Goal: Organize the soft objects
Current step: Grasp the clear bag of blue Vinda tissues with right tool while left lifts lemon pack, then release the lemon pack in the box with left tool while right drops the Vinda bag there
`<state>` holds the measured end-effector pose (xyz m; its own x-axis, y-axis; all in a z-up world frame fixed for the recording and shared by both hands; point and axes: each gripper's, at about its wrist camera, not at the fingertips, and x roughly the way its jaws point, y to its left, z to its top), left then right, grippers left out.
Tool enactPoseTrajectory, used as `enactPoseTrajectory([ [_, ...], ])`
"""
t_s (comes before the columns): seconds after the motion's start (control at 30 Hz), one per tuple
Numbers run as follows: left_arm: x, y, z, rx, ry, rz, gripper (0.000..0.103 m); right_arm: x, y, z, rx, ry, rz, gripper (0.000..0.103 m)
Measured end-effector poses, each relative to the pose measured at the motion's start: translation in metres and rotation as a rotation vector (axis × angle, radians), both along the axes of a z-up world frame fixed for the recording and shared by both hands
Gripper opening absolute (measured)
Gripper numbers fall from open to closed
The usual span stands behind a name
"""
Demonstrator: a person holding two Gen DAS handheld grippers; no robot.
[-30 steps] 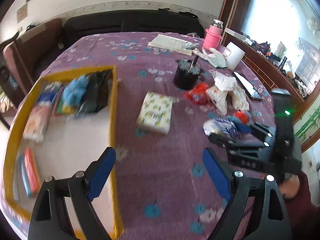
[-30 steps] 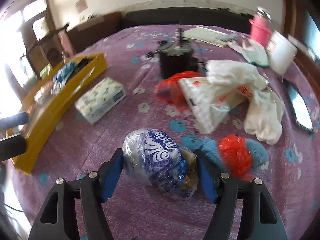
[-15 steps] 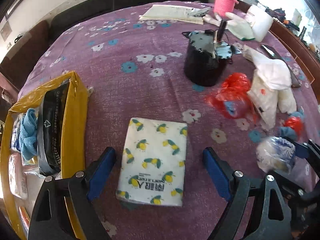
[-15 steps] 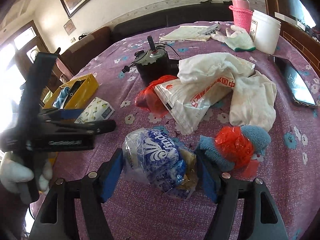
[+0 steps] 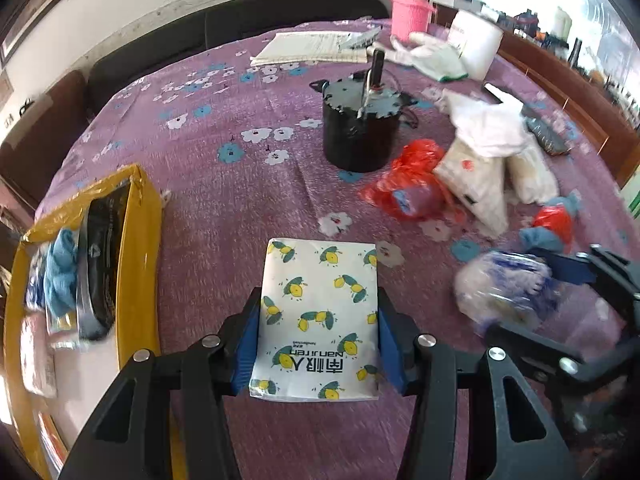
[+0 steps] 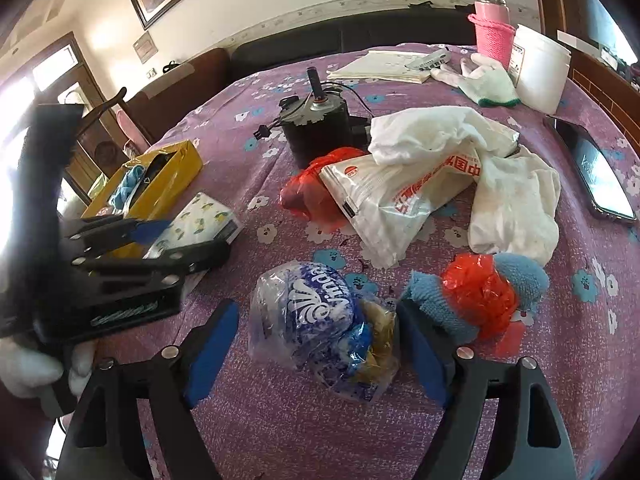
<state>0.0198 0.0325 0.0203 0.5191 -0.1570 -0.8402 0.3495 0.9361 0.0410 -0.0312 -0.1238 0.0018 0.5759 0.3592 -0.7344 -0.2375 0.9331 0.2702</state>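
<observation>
A white tissue pack [image 5: 320, 300] printed with lemons lies on the purple flowered cloth. My left gripper [image 5: 316, 344] straddles it, jaws closing, blue pads tight against its long sides. The pack [image 6: 200, 220] and that gripper [image 6: 152, 236] also show in the right wrist view. A crumpled blue-and-white plastic bag [image 6: 316, 312] sits between the fingers of my right gripper [image 6: 320, 340]. Its jaws are opening, and the left pad stands apart from the bag. To the left stands a yellow box [image 5: 136, 240] holding a blue cloth and dark packets.
A black motor [image 5: 360, 132] stands mid-table. Beside it lie a red bag [image 5: 412, 188] and white plastic bags [image 6: 400, 184]. A blue cloth with red plastic [image 6: 480, 292] lies right of my right gripper. A phone [image 6: 600, 176], glove [image 6: 484, 80], white tub [image 6: 540, 68] and pink flask [image 5: 410, 12] sit farther back.
My left gripper came from beside the yellow box over to the tissue pack, sank, and its jaws closed in on it. The right gripper's jaws widened around the plastic bag.
</observation>
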Motion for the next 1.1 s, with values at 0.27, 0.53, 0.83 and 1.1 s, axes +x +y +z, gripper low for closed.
enactPoseTrajectory([
  [0.27,-0.038,0.040,0.038,-0.143,-0.044,0.050,0.051,0.000,0.003,-0.001,-0.016,-0.001,0.008,0.087],
  [0.53,-0.064,0.113,0.055,-0.157,-0.100,0.163,0.051,-0.011,0.009,0.008,-0.099,0.003,-0.029,0.062],
  [0.83,-0.047,0.196,0.037,-0.224,-0.037,0.342,0.052,-0.020,0.068,0.067,-0.031,-0.063,0.105,0.063],
  [1.1,-0.027,0.237,0.023,-0.326,0.003,0.467,0.064,-0.014,0.182,0.084,-0.079,-0.104,0.303,0.063],
])
